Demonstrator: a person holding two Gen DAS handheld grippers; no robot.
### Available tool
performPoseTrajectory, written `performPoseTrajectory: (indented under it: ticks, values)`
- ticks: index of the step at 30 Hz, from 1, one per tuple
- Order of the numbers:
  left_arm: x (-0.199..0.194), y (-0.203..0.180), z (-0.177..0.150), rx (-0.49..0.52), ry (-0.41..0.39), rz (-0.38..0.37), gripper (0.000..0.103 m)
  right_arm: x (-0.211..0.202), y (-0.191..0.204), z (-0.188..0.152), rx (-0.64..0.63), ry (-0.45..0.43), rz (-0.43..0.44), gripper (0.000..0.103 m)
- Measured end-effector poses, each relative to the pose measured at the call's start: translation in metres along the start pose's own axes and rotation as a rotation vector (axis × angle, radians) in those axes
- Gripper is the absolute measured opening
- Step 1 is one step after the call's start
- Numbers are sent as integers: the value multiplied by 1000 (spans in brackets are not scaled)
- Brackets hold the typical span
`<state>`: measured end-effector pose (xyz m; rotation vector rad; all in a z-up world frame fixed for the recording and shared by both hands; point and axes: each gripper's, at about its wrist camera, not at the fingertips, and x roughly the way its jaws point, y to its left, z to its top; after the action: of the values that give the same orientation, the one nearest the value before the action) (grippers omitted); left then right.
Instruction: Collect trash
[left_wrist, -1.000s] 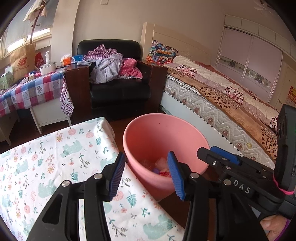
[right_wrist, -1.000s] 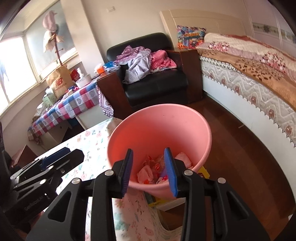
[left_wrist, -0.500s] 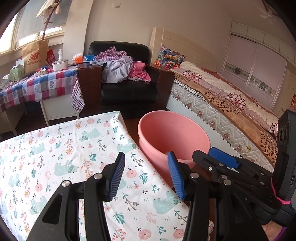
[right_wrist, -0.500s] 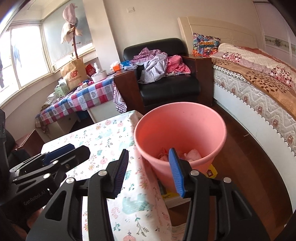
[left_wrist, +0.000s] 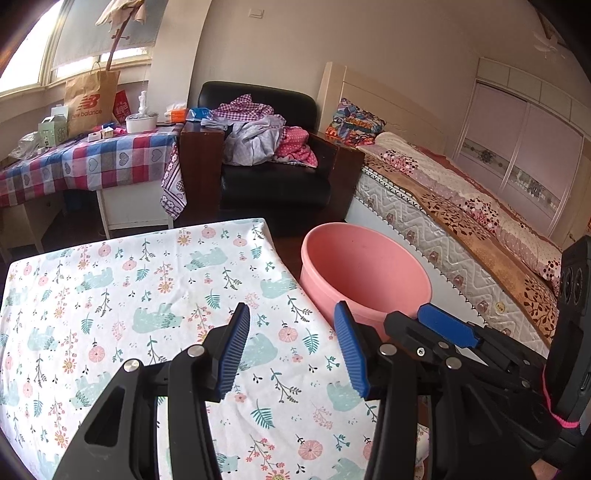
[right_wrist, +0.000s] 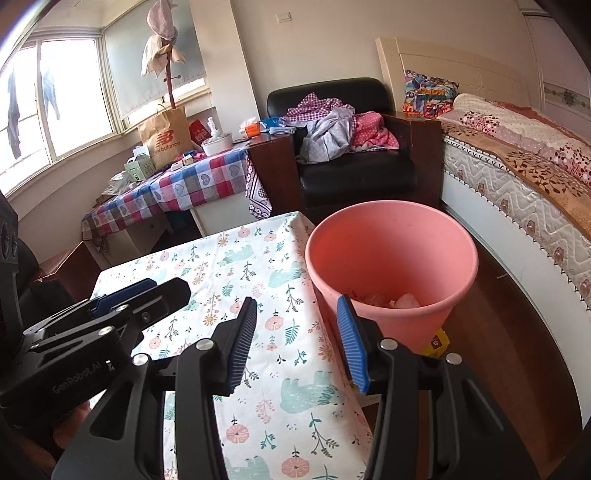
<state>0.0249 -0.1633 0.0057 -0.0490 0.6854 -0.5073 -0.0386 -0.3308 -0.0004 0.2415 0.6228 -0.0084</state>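
A pink bucket (left_wrist: 364, 273) (right_wrist: 391, 258) stands on the floor at the right edge of the table with the floral cloth (left_wrist: 129, 295) (right_wrist: 236, 280). Crumpled trash (right_wrist: 391, 301) lies at its bottom, seen only in the right wrist view. My left gripper (left_wrist: 291, 345) hangs open over the cloth, nothing between its blue pads. My right gripper (right_wrist: 297, 343) is also open and empty, over the table's right edge, near the bucket. Each gripper shows in the other's view: the right one (left_wrist: 443, 332), the left one (right_wrist: 136, 295).
A black armchair (left_wrist: 273, 184) piled with clothes stands beyond the table, a bed (left_wrist: 461, 206) runs along the right, and a checked-cloth side table (left_wrist: 85, 162) with a paper bag and boxes is at the left. A yellow packet (right_wrist: 437, 341) lies on the wooden floor by the bucket.
Both grippers have drawn back from over the bucket toward the table; the bucket now sits farther off and more of the floral cloth shows under the fingers. Both jaws stay open and empty.
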Motion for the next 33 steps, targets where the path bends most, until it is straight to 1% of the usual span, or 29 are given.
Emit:
performPoseTrajectory:
  ticks: [5, 11, 14, 17, 33]
  values:
    - [1, 10, -1, -33, 10, 12, 47, 2, 11, -1, -19, 4, -1, 46]
    - [-2, 19, -3, -51, 3, 22, 46, 4, 19, -1, -34, 10, 0, 46]
    - [-4, 21, -4, -55, -4, 27, 46, 4, 22, -3, -39, 10, -1, 46]
    - [-6, 22, -4, -52, -9, 25, 43, 5, 25, -2, -45, 12, -2, 46]
    - [-6, 21, -7, -54, -2, 18, 39, 5, 27, -3, -48, 13, -1, 46]
